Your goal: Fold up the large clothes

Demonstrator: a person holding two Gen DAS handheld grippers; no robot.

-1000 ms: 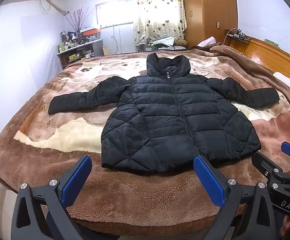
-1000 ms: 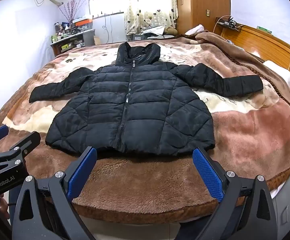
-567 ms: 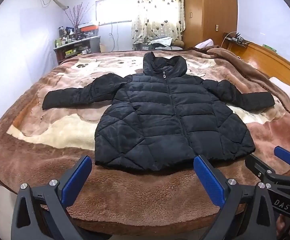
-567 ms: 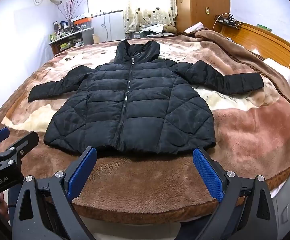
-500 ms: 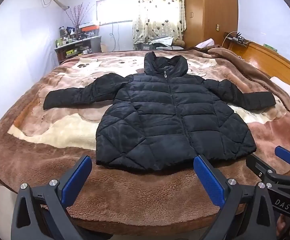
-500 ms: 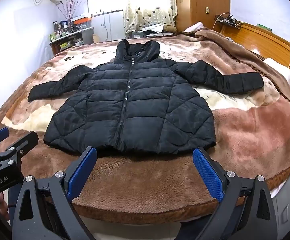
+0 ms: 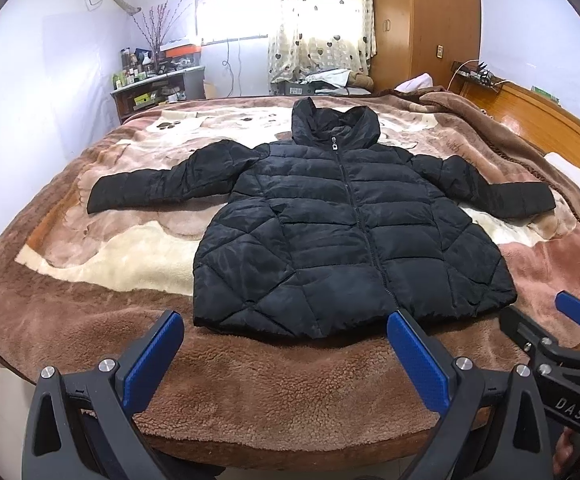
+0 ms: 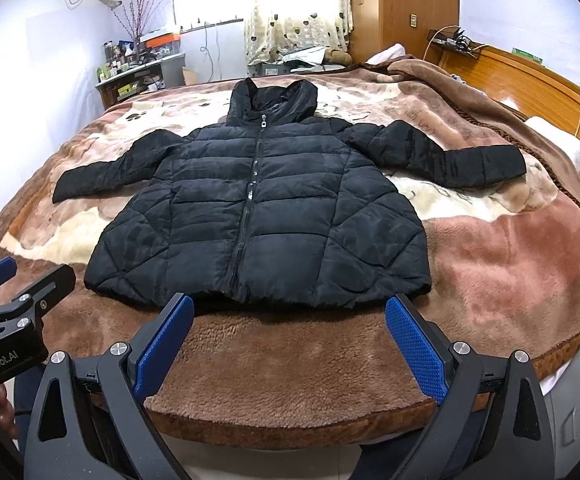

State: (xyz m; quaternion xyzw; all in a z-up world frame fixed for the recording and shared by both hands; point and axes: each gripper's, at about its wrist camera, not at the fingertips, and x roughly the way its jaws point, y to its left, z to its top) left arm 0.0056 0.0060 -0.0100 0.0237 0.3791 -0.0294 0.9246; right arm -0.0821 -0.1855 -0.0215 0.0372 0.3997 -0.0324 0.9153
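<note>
So there's a black puffer jacket [image 7: 346,236] laid out flat, front side up, on a bed covered with a fuzzy brown blanket [image 7: 273,384]. It's zipped all the way to the collar, the hood [image 7: 336,126] points toward the far end of the room, and both sleeves are spread out wide to either side. The hem sits near the close edge of the bed.

The left claw [image 7: 285,354] hangs over that near edge, jaws spread wide with nothing between the blue pads [image 7: 418,358]. It's short of the hem and not touching the jacket. The right claw [image 8: 290,340] is just beside it in the same pose: wide open, empty, pads [image 8: 414,350] just short of the hem. Each claw pokes into the edge of the other's view.

Farther back there's a cluttered desk [image 7: 157,88] by the left wall, a heart-print curtain [image 7: 318,20] over a bright window, a wooden wardrobe [image 7: 422,24], and a wooden headboard [image 8: 546,80] along the right side with a white pillow [image 8: 562,148] next to it.
</note>
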